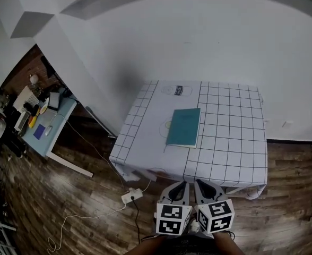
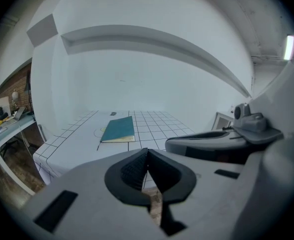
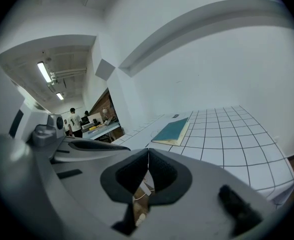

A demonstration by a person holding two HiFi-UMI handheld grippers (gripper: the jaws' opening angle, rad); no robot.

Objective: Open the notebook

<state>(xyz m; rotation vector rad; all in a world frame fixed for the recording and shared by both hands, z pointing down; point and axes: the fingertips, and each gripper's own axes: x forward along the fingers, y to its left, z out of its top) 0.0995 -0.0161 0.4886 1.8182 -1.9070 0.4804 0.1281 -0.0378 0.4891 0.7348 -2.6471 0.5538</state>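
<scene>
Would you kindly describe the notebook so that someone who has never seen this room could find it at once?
Find the white-draped table with black grid lines, standing by the white wall. Near its middle lies the notebook, closed and flat. It is the only solid teal thing there; around it are just faint printed marks.
</scene>
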